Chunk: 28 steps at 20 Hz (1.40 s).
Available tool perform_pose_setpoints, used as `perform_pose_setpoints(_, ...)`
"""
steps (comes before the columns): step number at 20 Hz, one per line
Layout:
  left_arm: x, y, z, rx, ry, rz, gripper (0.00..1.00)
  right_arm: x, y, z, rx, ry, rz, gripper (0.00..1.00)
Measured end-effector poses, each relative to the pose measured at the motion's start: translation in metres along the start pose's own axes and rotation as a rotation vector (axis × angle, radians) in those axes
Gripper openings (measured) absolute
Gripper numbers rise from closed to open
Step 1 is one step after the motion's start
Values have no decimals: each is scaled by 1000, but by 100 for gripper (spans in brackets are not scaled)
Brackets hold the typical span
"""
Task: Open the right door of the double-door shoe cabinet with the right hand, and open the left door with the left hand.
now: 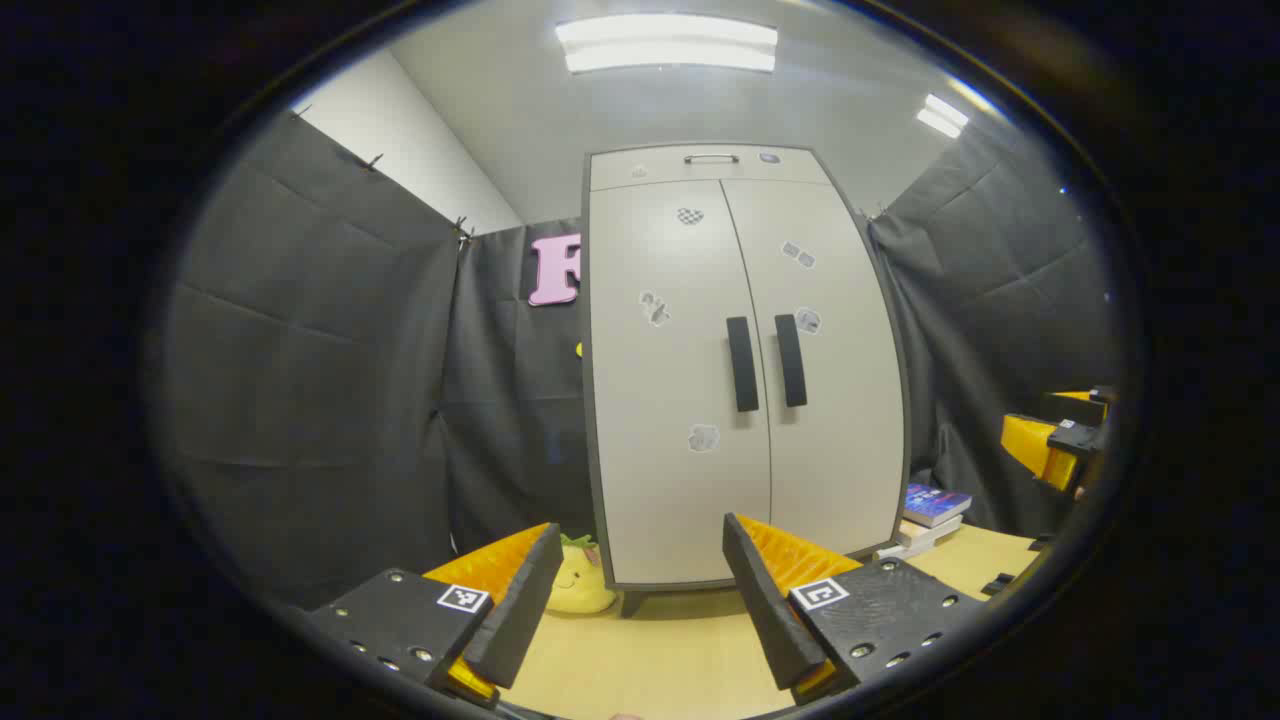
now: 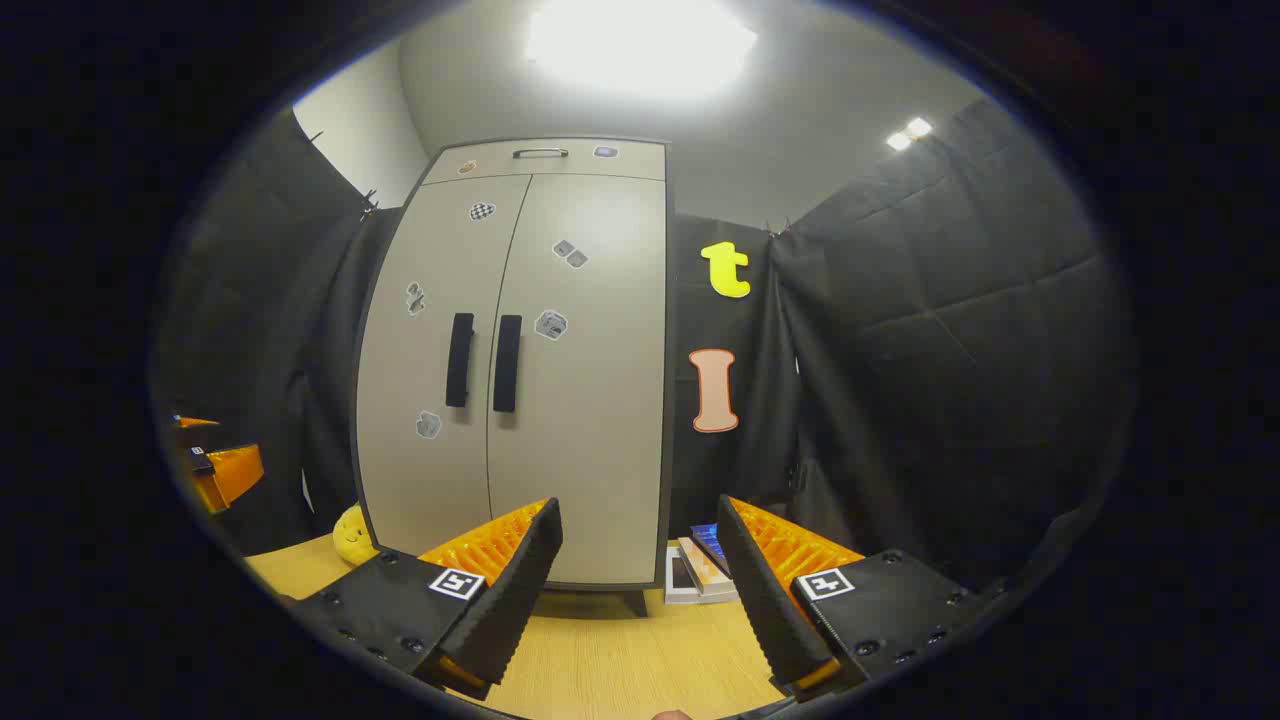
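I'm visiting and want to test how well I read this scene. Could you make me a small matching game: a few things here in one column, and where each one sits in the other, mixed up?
Things:
1. plush toy
2. stack of books
3. two dark handles
4. small metal handle

Places:
A. on the panel above the cabinet's two doors
B. on the tabletop by the cabinet's left foot
C. side by side where the two closed doors meet
D. on the tabletop by the cabinet's right side

Pairs: 1-B, 2-D, 3-C, 4-A
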<state>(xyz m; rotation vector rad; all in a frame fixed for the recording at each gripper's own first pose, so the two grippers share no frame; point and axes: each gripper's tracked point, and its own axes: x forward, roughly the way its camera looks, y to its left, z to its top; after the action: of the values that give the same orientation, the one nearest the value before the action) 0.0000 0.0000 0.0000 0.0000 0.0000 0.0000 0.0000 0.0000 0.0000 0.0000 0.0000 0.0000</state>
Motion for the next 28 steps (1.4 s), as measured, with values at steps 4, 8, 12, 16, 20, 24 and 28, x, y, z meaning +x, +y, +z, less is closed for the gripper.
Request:
perform_pose_setpoints(4, -3, 1, -2, 2, 6, 0, 93, 0, 0, -1, 2, 7, -2, 98)
perform_pose_setpoints(8, -6, 6, -3, 0, 9, 4, 94, 1, 2, -1, 1, 3, 14, 97)
perform_pose_setpoints(12, -8, 8, -4, 3, 11, 10, 94, 1, 4, -1, -4, -2, 33, 97)
perform_pose_setpoints(16, -10, 10, -2, 3, 8, 19, 94, 1, 8, -1, -3, -2, 50, 98)
perform_pose_setpoints(20, -12, 13, -1, 4, 5, 27, 94, 3, 13, 0, -4, -2, 58, 97)
perform_pose_setpoints(24, -14, 15, 3, 8, -4, 36, 94, 8, 20, 9, -3, -11, 82, 97)
perform_pose_setpoints(28, -18, 21, 5, 18, -9, 52, 94, 22, 30, 23, -16, -31, 105, 98)
